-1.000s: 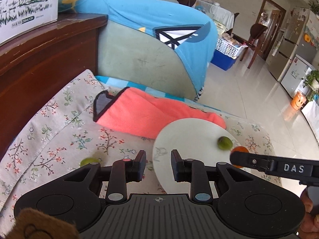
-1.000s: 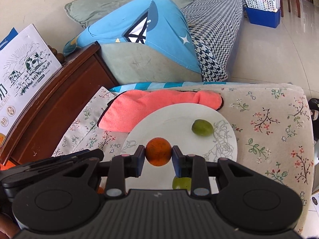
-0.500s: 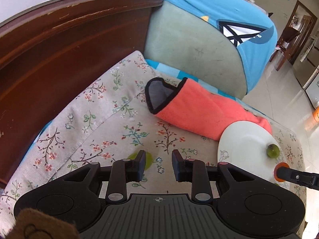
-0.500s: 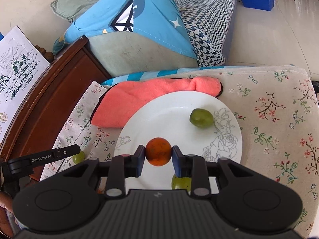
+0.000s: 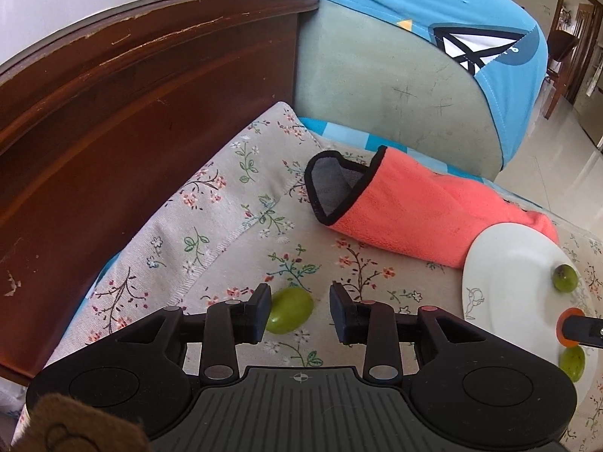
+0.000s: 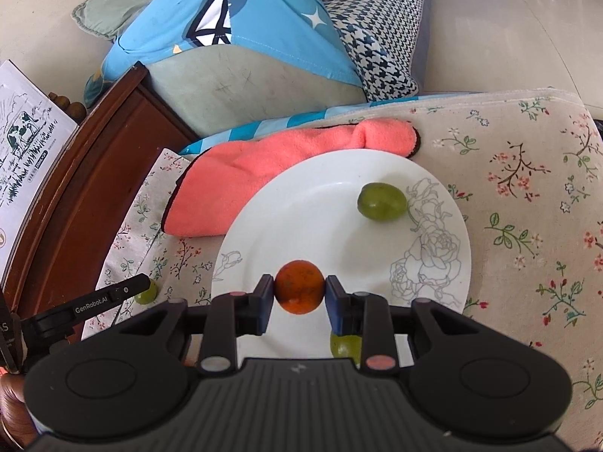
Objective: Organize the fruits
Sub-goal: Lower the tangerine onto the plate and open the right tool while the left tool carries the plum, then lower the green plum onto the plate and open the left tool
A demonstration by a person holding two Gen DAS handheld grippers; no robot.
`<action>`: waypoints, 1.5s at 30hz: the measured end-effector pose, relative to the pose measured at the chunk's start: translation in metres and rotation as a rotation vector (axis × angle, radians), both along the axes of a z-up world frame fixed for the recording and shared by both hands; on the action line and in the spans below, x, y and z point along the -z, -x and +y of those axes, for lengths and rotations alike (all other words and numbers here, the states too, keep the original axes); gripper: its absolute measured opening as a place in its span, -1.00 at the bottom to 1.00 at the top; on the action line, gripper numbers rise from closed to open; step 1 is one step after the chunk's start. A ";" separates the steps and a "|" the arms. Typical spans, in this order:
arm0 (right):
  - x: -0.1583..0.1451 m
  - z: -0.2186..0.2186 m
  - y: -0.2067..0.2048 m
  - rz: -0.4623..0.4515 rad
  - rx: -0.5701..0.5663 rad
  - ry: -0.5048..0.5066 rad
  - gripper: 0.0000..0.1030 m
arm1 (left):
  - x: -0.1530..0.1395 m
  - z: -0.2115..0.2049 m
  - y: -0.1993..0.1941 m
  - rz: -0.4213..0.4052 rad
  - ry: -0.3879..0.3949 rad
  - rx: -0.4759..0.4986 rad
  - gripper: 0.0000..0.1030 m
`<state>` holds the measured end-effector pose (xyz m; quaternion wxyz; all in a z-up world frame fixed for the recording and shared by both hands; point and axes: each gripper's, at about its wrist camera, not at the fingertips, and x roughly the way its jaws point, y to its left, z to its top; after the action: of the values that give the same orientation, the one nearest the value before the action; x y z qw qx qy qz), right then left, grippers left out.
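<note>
- Since the earlier frame, my left gripper has closed in on the green fruit, which lies on the cloth between its spread fingers, nearer the left one.
- My right gripper pinches the orange above the plate, where two green fruits lie.

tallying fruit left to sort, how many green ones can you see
3. One green fruit lies on the far side of the white plate, one at its near edge behind the right gripper, one on the floral cloth between the left gripper's fingers.

Three green fruits, one orange fruit, one plate, one towel.
</note>
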<state>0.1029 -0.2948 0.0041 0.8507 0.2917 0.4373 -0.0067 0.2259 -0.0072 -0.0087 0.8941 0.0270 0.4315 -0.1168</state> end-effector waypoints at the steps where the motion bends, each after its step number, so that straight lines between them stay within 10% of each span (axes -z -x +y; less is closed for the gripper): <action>1: 0.001 0.000 -0.001 0.002 -0.001 0.000 -0.42 | 0.001 0.000 -0.001 -0.002 -0.007 -0.006 -0.31; 9: 0.009 0.001 -0.007 0.026 0.000 -0.025 -0.38 | 0.016 0.013 -0.017 0.081 0.025 -0.080 -0.24; 35: 0.010 0.002 -0.008 0.033 -0.006 -0.050 -0.37 | 0.015 0.000 -0.009 -0.021 0.004 -0.016 -0.52; 45: 0.010 -0.007 -0.003 0.036 0.018 -0.053 -0.37 | -0.017 -0.048 0.024 -0.054 0.102 0.164 -0.52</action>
<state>0.1058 -0.3015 -0.0060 0.8346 0.3178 0.4499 -0.0083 0.2021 -0.0550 0.0082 0.8931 0.0200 0.3971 -0.2106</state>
